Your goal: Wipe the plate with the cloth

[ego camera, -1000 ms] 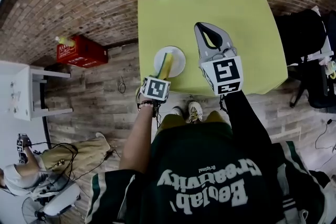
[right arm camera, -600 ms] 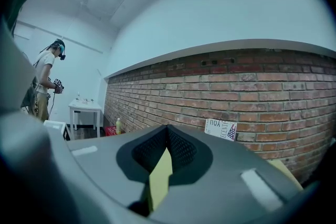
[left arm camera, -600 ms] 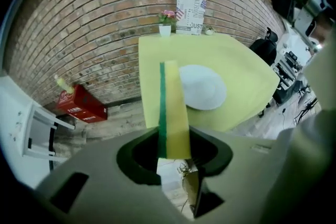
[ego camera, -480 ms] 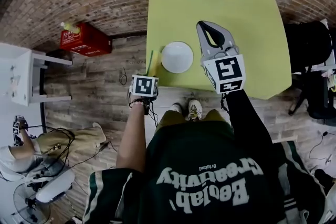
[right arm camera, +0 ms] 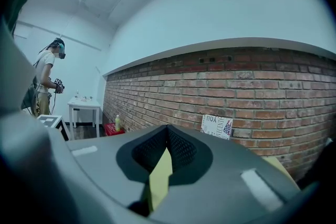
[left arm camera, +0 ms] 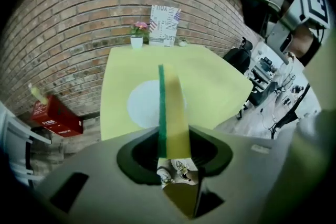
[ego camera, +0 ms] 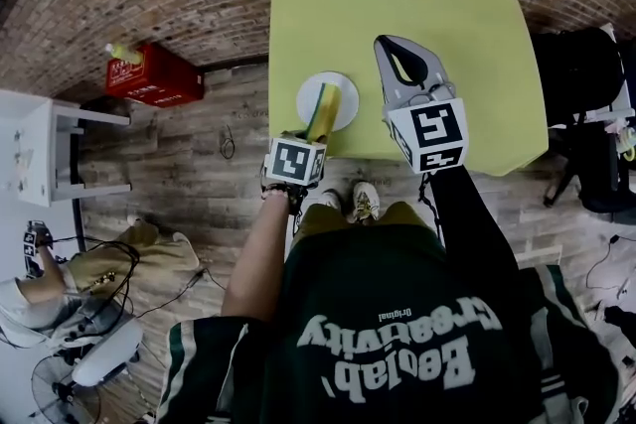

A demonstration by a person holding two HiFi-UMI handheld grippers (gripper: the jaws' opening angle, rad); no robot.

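We are gripping the yellow-and-green cloth (left arm camera: 170, 107) between the closed-down jaws of the left gripper (left arm camera: 170, 153), its free end lying over the white plate (ego camera: 307, 100) near the front edge of the table (ego camera: 447, 35). We are holding the right gripper (ego camera: 390, 50) above the table beside the plate, jaws drawn together on nothing. We are judging the wiping barely begun, most strokes remaining.

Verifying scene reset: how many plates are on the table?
1. A white plate sits near the yellow-green table's near-left edge, below the cloth held by the left gripper. No other shows, but the right gripper hides some tabletop.
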